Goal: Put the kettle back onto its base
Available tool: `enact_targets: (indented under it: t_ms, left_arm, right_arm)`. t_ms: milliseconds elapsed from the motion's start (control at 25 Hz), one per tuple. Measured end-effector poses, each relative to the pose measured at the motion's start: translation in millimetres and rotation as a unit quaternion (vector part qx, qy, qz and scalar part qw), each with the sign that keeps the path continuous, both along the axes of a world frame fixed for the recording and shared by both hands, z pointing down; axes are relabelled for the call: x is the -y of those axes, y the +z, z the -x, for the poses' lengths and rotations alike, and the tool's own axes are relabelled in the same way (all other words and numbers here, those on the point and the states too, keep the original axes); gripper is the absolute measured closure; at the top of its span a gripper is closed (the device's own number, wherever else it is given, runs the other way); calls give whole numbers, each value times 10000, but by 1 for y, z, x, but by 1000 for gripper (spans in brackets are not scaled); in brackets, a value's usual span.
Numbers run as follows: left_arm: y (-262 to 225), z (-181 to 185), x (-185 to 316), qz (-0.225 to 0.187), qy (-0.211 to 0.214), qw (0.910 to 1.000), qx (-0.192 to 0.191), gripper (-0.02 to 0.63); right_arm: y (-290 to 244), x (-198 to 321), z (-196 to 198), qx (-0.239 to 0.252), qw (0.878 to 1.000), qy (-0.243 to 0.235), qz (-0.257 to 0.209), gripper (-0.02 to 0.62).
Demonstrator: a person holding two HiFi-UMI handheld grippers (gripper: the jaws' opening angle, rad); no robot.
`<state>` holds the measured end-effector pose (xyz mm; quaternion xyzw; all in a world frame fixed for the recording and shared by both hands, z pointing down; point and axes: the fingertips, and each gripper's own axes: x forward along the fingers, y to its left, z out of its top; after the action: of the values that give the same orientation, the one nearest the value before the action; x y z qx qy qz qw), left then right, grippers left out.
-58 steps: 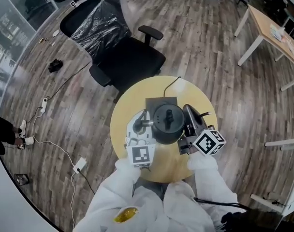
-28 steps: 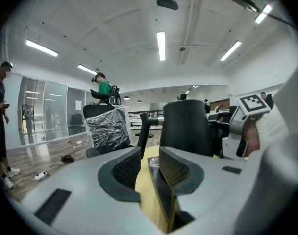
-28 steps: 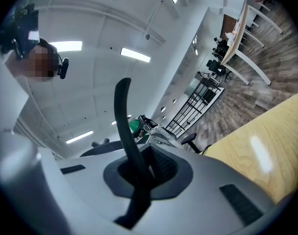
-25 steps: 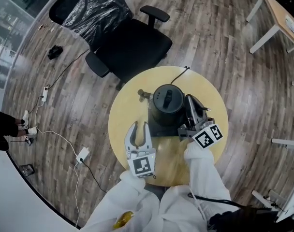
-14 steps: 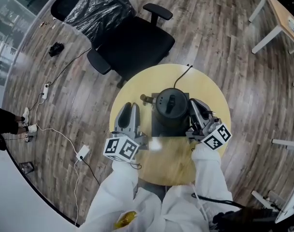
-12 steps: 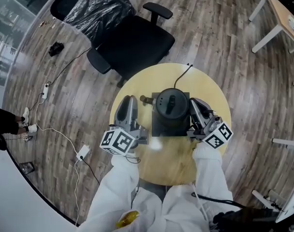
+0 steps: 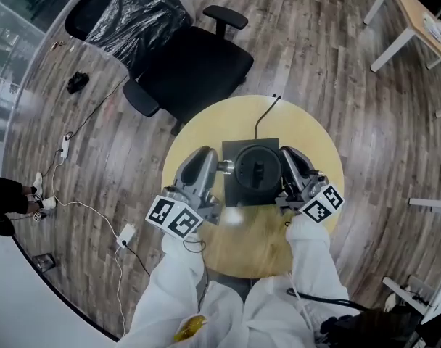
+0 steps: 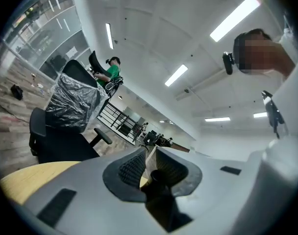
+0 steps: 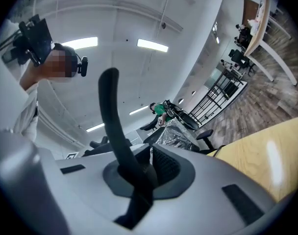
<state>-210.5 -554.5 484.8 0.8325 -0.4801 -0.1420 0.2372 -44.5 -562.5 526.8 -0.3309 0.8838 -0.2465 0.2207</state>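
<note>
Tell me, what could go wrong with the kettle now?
1. The right gripper is shut on only the thin handle of the kettle, so the kettle might swing or tilt instead of sitting flat on its base.
2. The left gripper, jaws closing with a dark shape I cannot identify between them, is right by the spout and might knock the kettle crooked.

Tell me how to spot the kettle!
Find the round yellow table beside the black office chair. In its middle is a dark square base. The kettle is the black pot over it: round where the base is square.
</note>
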Motion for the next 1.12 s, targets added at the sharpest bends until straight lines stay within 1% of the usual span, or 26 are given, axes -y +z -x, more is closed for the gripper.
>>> enact_targets:
  t_ms: [120, 200, 320, 480, 640, 720, 840, 1040, 1120]
  left_arm:
    - [-4, -10, -11, -70, 63, 10000, 11, 537]
    - [-3, -9, -16, -52, -55, 9999, -88, 537]
    - [1, -3, -19, -1, -206, 9996, -183, 537]
    - [1, -3, -27, -4, -193, 9998, -104, 537]
    - [5, 13, -23, 65, -591, 9981, -165, 538]
    - [8, 18, -18, 134, -678, 9975, -144, 538]
    - [4, 11, -16, 160, -556, 9983, -31, 541]
    - [0, -9, -19, 92, -286, 9995, -80, 541]
    - [-1, -13, -15, 17, -265, 9996, -50, 541]
  right_arm:
    - [9, -2, -11, -26, 9985, 462, 277, 584]
    - [11, 0, -12, -121, 9969, 649, 425, 584]
    - [9, 5, -7, -273, 9967, 614, 455, 584]
    - [7, 8, -5, -272, 9971, 630, 337, 584]
    - [5, 15, 9, -369, 9978, 453, 300, 584]
    - [5, 17, 15, -447, 9978, 368, 317, 584]
    - [7, 20, 10, -382, 9977, 372, 422, 584]
    - [8, 21, -11, -312, 9965, 587, 497, 584]
    - [10, 22, -15, -295, 9963, 617, 518, 584]
